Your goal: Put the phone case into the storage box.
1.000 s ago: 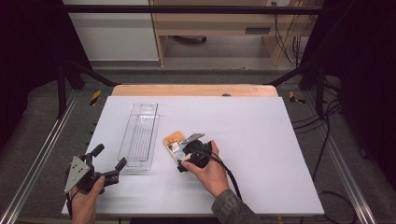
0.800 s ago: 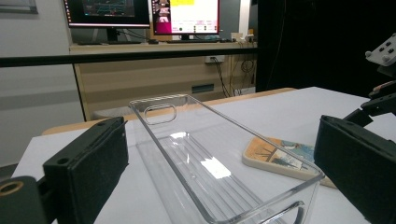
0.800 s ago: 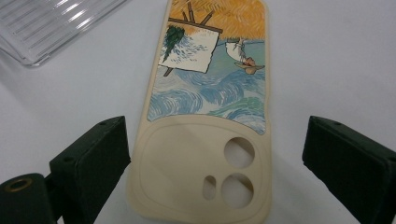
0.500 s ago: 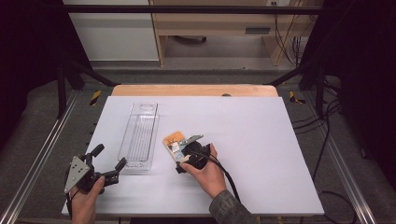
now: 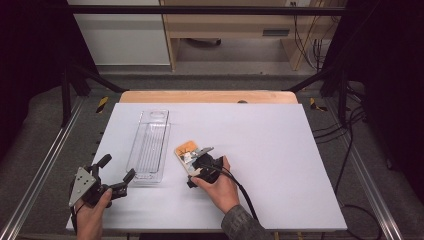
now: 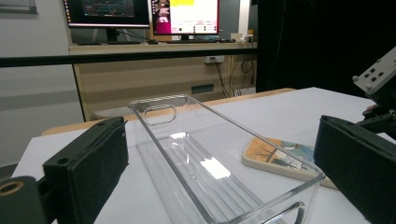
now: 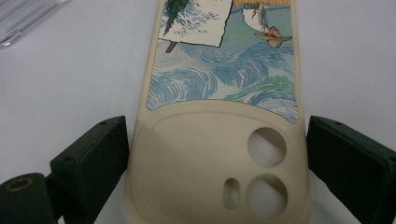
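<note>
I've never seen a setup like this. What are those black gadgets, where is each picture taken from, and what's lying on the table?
A person holds a handheld gripper in each hand; no robot arm is there. The high view looks down on a white table. The other two pictures come from cameras riding on the grippers. On the table lie a clear plastic tray and a beige phone case with a painted picture. The right gripper has its black fingers open either side of the case, not yet squeezing it. The left gripper is open beside the tray's near end, holding nothing.
</note>
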Demonstrator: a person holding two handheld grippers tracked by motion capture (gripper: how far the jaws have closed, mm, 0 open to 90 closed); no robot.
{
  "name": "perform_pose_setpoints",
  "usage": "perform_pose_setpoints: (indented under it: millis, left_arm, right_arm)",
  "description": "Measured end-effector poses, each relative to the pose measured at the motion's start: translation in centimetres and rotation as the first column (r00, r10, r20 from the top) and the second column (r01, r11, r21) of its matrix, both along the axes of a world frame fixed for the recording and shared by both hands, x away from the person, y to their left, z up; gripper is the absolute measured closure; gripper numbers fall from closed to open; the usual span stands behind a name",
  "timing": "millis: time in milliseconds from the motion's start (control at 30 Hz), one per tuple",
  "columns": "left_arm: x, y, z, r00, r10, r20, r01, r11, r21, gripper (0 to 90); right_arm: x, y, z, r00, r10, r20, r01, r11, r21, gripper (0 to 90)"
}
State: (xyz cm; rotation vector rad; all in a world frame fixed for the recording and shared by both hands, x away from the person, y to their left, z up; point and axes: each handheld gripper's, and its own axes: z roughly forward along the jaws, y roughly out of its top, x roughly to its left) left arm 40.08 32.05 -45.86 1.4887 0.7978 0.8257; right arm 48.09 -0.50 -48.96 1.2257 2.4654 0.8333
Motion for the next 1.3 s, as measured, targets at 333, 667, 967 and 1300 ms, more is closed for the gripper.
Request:
perform_pose_setpoints:
  millis: [333,667,967,1300]
  left_arm:
    - [0.0,0.1,0.1,1.0000,0.000,0.003,0.000,1.0000,0.004,2.7]
    - [-0.1,0.2,0.3,1.0000,0.000,0.010,0.000,1.0000,-0.003,2.7]
    - [-0.2,-0.1,0.6,0.9998,-0.010,0.015,0.010,1.0000,-0.002,2.7]
    - [-0.8,-1.4,1.6,0.9987,-0.037,0.036,0.036,0.9983,0.046,2.4]
  right_arm:
    - [-0.2,-0.5,-0.3,0.9999,-0.013,0.006,0.013,0.9994,0.031,10.2]
    - [-0.1,-1.2,-0.1,0.9995,0.026,0.018,-0.027,0.9985,0.047,13.1]
    - [-0.4,-2.6,0.7,0.9972,0.048,0.058,-0.051,0.9967,0.062,13.1]
    - [-0.1,-5.6,2.7,0.9970,0.052,0.058,-0.055,0.9965,0.063,13.0]
